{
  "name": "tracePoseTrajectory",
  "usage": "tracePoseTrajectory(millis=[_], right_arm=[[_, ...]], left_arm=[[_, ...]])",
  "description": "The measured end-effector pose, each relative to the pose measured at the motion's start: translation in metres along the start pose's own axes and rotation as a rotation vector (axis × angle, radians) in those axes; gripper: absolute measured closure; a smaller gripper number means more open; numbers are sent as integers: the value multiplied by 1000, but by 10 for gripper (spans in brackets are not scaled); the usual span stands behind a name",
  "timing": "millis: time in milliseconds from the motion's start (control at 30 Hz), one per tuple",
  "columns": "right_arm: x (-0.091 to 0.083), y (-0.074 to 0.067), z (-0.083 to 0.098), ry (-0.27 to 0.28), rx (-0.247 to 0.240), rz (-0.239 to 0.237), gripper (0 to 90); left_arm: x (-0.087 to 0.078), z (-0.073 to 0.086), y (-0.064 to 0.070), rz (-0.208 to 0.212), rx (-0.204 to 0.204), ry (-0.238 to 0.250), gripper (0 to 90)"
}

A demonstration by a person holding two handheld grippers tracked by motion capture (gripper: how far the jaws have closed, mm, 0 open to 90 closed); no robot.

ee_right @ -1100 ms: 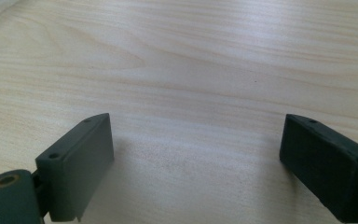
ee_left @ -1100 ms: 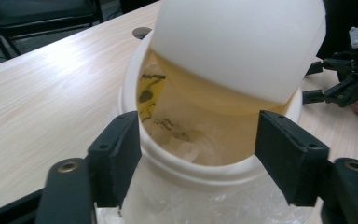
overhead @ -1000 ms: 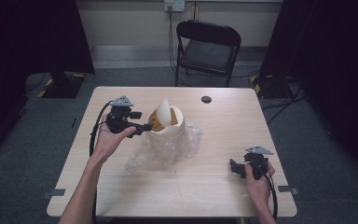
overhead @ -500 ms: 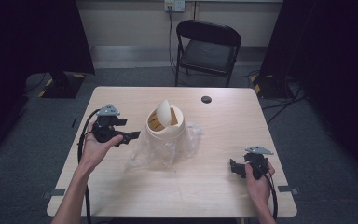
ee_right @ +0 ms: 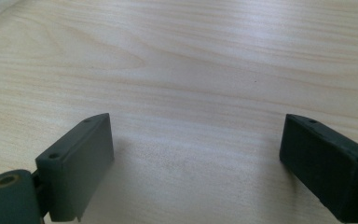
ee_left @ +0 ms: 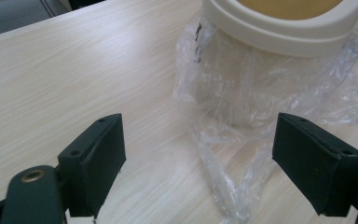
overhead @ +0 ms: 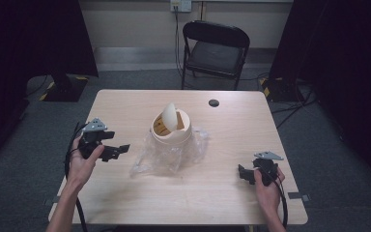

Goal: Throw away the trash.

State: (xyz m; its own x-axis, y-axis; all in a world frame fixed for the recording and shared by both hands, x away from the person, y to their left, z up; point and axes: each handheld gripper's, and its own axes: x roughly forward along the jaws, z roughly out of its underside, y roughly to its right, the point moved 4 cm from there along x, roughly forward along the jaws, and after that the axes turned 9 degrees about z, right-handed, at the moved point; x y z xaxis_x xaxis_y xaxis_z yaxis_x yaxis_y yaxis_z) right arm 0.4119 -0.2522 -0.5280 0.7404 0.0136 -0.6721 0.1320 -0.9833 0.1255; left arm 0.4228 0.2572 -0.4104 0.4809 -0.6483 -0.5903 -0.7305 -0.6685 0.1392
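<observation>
The tabletop (overhead: pixel 125 193) is pale wood, and its near edge is cut off at the bottom of the high view, along with the person's forearms. Behind it stands a black folding chair (overhead: pixel 216 48); the room to either side is too dark to make out.

Near the middle of the tabletop sits a cream bin (overhead: pixel 171 128) with a swing lid (overhead: pixel 168 116) tilted up, showing something tan inside that is too small to tell. In the left gripper view the bin (ee_left: pixel 284 23) is cut off at the top edge, so just its rim and a strip of yellowish inside appear. A crumpled clear plastic bag (overhead: pixel 166 154) lies around and in front of the bin's base, touching it; its thin film is hard to trace against the wood, and whether it runs under the bin cannot be told.

The left tool (overhead: pixel 121 149) is held at the left side of the tabletop, well apart from the bin and just short of the bag's edge. Its jaws have just been opening and stand wide, released, gripping nothing; in its own view (ee_left: pixel 198 158) the bag (ee_left: pixel 261 93) lies ahead of and partly between the jaws, untouched.

The right tool (overhead: pixel 243 174) is at the right near corner, also released, with bare wood between its jaws (ee_right: pixel 196 163).

A small dark round thing (overhead: pixel 214 103) lies near the far edge, too small to identify.
</observation>
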Motion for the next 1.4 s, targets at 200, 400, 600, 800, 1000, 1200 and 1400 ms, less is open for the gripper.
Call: tracePoseTrajectory(millis=[200,400,600,800,1000,1200,1400], right_arm=[[0,0,0,1,-1,-1,89],[0,0,0,0,-1,-1,89],[0,0,0,0,0,-1,89],[0,0,0,0,0,-1,89],[0,0,0,0,0,0,89],[0,0,0,0,0,0,90],[0,0,0,0,0,-1,89]], left_arm=[[-6,23,-2,-39,-12,1,166],[-7,50,-5,-78,-51,-13,165],[-1,79,-10,-110,-92,-52,164],[8,103,-11,-113,-143,-78,164],[18,117,-14,-142,-148,-132,164],[19,126,-17,-165,-162,-107,162],[23,130,-12,-202,-133,-73,124]])
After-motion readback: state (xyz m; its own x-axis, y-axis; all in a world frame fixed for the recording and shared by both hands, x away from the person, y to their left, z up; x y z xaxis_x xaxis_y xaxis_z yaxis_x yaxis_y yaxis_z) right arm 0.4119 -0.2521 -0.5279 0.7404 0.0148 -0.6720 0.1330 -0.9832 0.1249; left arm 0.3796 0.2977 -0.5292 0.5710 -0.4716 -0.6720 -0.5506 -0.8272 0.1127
